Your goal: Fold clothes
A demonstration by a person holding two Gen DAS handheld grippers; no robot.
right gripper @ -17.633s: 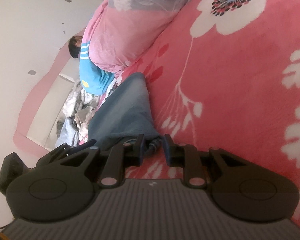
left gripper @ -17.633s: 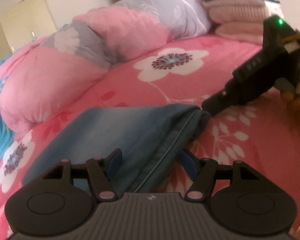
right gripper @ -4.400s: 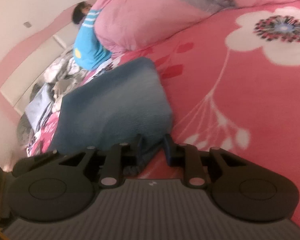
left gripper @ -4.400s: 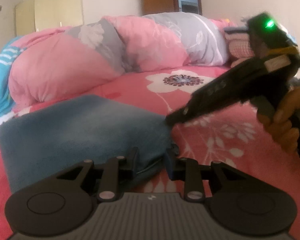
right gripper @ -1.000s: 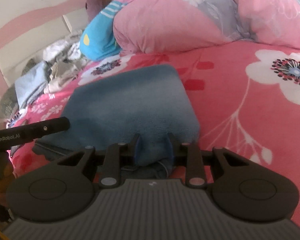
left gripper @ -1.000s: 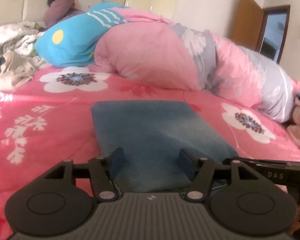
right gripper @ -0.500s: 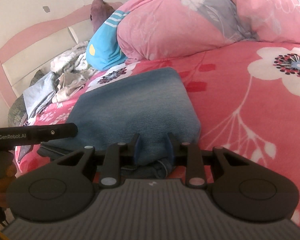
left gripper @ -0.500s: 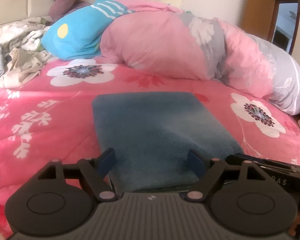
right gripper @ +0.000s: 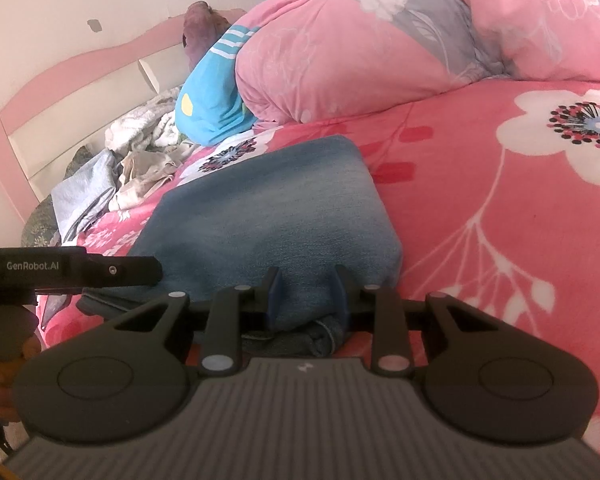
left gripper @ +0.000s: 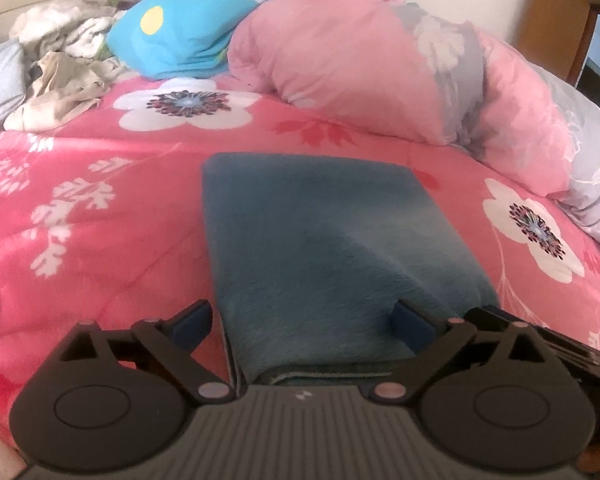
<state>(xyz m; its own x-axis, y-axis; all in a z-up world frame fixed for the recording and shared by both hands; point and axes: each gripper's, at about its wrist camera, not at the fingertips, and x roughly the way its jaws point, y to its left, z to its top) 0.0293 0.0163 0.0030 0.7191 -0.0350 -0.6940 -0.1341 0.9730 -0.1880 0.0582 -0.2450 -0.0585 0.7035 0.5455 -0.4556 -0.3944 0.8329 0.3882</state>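
A folded blue denim garment [left gripper: 320, 240] lies flat on the pink floral bedcover [left gripper: 100, 220]. My left gripper [left gripper: 302, 322] is at its near edge. Its jaws are opening and stand wide, with the fold between them; the left pad [left gripper: 192, 320] is clear of the cloth. My right gripper [right gripper: 306, 300] is shut on the bunched near corner of the denim [right gripper: 268, 208]. The left tool's side [right gripper: 80, 270] shows at the left of the right wrist view, and the right tool's body [left gripper: 560, 348] at the right of the left wrist view.
A rolled pink and grey quilt [left gripper: 360, 60] and a blue pillow [left gripper: 196, 32] lie behind the garment. Crumpled clothes [left gripper: 56, 80] are heaped at the far left by the pink headboard [right gripper: 60, 92]. A hand [right gripper: 0, 380] holds the left tool.
The left jaws have spread apart and let go of the denim's near edge. The right gripper has kept its grip on the corner and has hardly moved.
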